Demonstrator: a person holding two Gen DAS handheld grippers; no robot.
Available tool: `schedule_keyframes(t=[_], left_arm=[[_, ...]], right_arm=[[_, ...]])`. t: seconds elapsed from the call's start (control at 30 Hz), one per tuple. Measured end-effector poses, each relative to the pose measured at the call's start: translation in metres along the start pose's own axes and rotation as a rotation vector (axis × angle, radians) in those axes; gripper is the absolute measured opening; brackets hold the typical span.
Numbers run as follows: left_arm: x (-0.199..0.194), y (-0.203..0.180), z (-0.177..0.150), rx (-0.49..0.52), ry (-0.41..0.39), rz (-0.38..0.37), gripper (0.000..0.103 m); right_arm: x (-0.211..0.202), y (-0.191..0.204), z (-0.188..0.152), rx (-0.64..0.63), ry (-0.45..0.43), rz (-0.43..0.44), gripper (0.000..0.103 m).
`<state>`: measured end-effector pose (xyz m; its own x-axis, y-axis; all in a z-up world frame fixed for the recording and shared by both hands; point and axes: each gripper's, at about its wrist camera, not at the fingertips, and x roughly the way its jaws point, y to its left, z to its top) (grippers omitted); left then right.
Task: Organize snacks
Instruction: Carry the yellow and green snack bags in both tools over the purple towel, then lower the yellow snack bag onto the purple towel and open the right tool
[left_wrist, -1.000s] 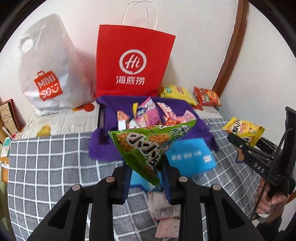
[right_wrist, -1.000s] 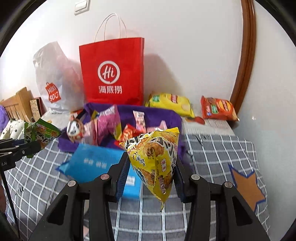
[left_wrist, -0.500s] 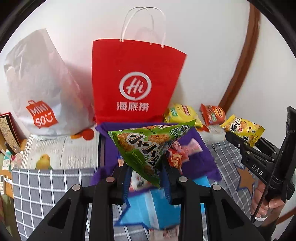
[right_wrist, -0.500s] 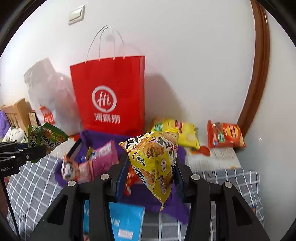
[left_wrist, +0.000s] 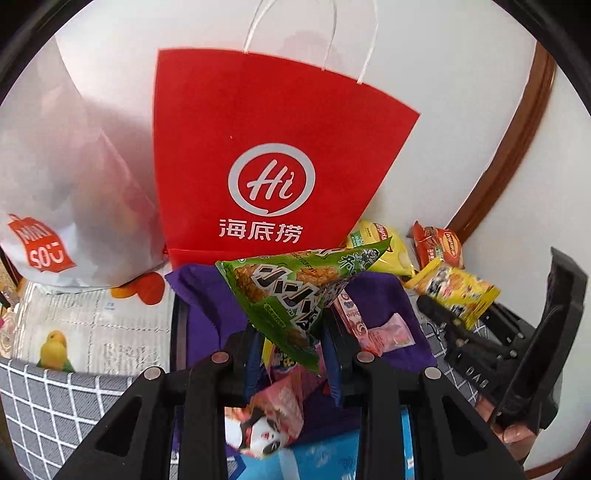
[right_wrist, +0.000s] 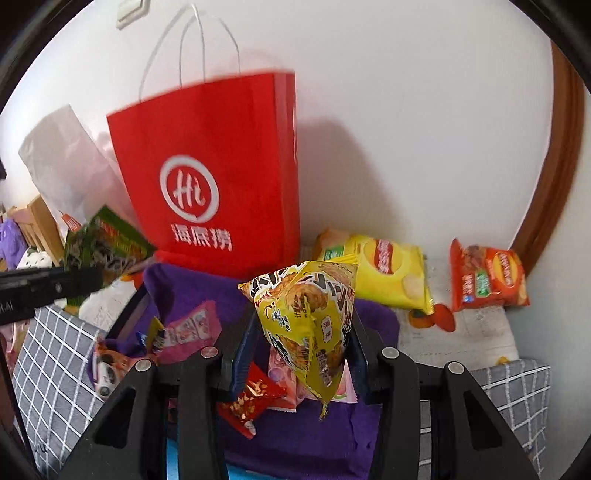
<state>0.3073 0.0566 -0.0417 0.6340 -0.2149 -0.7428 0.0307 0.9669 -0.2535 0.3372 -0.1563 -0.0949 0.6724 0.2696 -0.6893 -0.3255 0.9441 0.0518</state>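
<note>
My left gripper (left_wrist: 293, 354) is shut on a green triangular snack packet (left_wrist: 295, 284), held up in front of the red paper bag (left_wrist: 269, 147). My right gripper (right_wrist: 301, 358) is shut on a yellow triangular snack packet (right_wrist: 310, 317). It shows in the left wrist view too, as the right gripper (left_wrist: 458, 314) with its yellow packet (left_wrist: 454, 291) at the right. In the right wrist view the green packet (right_wrist: 107, 240) appears at the left. Below both lies a purple cloth (right_wrist: 192, 288) with several small snack packets (right_wrist: 188, 328) on it.
The red bag (right_wrist: 221, 173) stands against the white wall, a white plastic bag (left_wrist: 55, 192) to its left. A yellow chip bag (right_wrist: 388, 273) and an orange chip bag (right_wrist: 484, 277) lie at the wall on the right. A grey checked cloth (left_wrist: 44, 402) covers the near surface.
Both grippers have moved toward the red bag, carrying their packets; the bag looks much larger and closer now. The blue packet on the checked cloth has slipped to the bottom edge of view.
</note>
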Motion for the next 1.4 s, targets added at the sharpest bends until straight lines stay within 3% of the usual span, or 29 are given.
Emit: schedule_keyframes(t=[0.23, 0.5, 0.83, 0.93, 1.1, 1.4], left_arm=[[0.026, 0.001, -0.003, -0.009, 0.055, -0.030, 0.028], [0.033, 0.002, -0.006, -0.007, 0.070, -0.013, 0.028], [0.042, -0.004, -0.012, -0.021, 0.131, -0.098, 0.028], [0.044, -0.008, -0.013, -0.013, 0.144, -0.107, 0.028], [0.047, -0.012, -0.014, -0.005, 0.166, -0.095, 0.028], [0.062, -0.013, -0.018, -0.016, 0.236, -0.119, 0.028]], right_arm=[[0.029, -0.006, -0.012, -0.022, 0.084, 0.022, 0.044], [0.052, 0.001, -0.021, -0.029, 0.165, 0.043, 0.044], [0.070, 0.004, -0.028, -0.037, 0.224, 0.017, 0.044], [0.071, 0.000, -0.026, -0.021, 0.244, 0.008, 0.050], [0.056, 0.003, -0.020, -0.051, 0.205, -0.010, 0.066], [0.014, -0.010, -0.006, -0.041, 0.107, -0.068, 0.067]])
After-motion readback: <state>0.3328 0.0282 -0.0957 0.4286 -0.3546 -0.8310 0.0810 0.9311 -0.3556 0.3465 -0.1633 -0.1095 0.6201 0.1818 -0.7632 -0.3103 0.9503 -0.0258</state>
